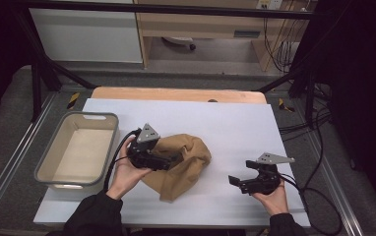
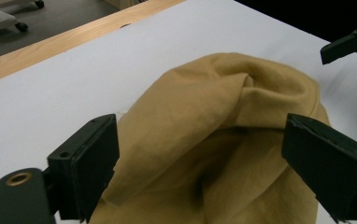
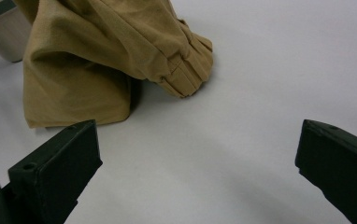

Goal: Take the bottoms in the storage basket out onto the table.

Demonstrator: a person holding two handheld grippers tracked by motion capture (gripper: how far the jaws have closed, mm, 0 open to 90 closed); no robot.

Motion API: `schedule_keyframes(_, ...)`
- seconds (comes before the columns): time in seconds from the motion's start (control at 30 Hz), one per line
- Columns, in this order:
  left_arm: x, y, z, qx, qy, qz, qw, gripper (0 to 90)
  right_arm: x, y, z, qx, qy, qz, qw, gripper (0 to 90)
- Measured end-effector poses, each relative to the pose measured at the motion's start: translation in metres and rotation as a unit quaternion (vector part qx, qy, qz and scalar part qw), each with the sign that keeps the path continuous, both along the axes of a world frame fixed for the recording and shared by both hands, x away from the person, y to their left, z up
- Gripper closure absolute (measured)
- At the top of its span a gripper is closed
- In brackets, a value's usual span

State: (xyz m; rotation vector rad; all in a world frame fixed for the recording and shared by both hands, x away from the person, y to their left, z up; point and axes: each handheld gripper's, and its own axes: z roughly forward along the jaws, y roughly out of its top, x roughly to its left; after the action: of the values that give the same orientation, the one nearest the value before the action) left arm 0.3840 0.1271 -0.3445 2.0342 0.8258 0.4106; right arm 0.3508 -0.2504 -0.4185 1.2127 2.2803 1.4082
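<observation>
Honestly, I can read no label or writing on the cloth [image 1: 181, 164]. It lies crumpled mid-worktop [image 1: 215, 123], its long axis running from far right to near left. My left gripper [image 2: 204, 172] has its fingers released wide over the cloth; right gripper [image 3: 195, 172] is released too, over bare worktop. Open room lies right and far; the bin [image 1: 53, 157] sits left.

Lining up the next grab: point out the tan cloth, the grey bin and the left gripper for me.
tan cloth [image 1: 186, 164]: high view, middle of the bunched fabric.
grey bin [image 1: 76, 116]: high view, far rim.
left gripper [image 2: 200, 163]: left gripper view, midway between its open jaws, over the cloth.
</observation>
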Motion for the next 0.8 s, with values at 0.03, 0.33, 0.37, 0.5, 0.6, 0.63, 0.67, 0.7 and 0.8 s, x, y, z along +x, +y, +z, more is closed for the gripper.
schedule_keyframes(0.03, 0.0, 0.002, -0.001, -0.001, 0.0, 0.001, 1.0, 9.1, 0.0, 0.0, 0.0, 0.0, 0.0, -0.001, 1.0, 0.6)
schedule_keyframes(0.33, -0.006, 0.016, -0.009, 0.01, 0.0, 0.006, 0.9999, 6.6, 0.0, 0.0, 0.0, 0.0, 0.0, 0.0, 1.0, 0.6)
schedule_keyframes(0.37, -0.007, 0.017, -0.01, 0.011, 0.0, 0.007, 0.9999, 6.6, 0.0, 0.0, 0.0, 0.0, 0.0, -0.001, 1.0, 0.6)
schedule_keyframes(0.5, -0.01, 0.023, -0.014, 0.017, 0.001, 0.01, 0.9998, 6.6, 0.0, 0.0, 0.0, 0.0, 0.002, -0.001, 1.0, 0.6)
schedule_keyframes(0.6, -0.013, 0.028, -0.016, 0.015, 0.002, 0.012, 0.9998, 6.6, 0.0, 0.0, 0.0, 0.0, 0.002, 0.0, 1.0, 0.6)
schedule_keyframes(0.63, -0.013, 0.029, -0.016, 0.016, 0.002, 0.013, 0.9998, 6.6, 0.0, 0.0, 0.0, -0.001, 0.002, 0.0, 1.0, 0.6)
schedule_keyframes(0.67, -0.014, 0.031, -0.017, 0.016, 0.003, 0.014, 0.9998, 6.6, 0.0, 0.0, 0.0, -0.001, 0.002, 0.0, 1.0, 0.6)
schedule_keyframes(0.7, -0.015, 0.033, -0.018, 0.015, 0.004, 0.014, 0.9998, 6.6, 0.0, 0.0, 0.0, 0.0, 0.002, 0.0, 1.0, 0.6)
schedule_keyframes(0.8, -0.017, 0.037, -0.021, 0.016, 0.006, 0.016, 0.9997, 6.6, 0.0, 0.0, 0.0, -0.001, 0.002, 0.0, 1.0, 0.6)
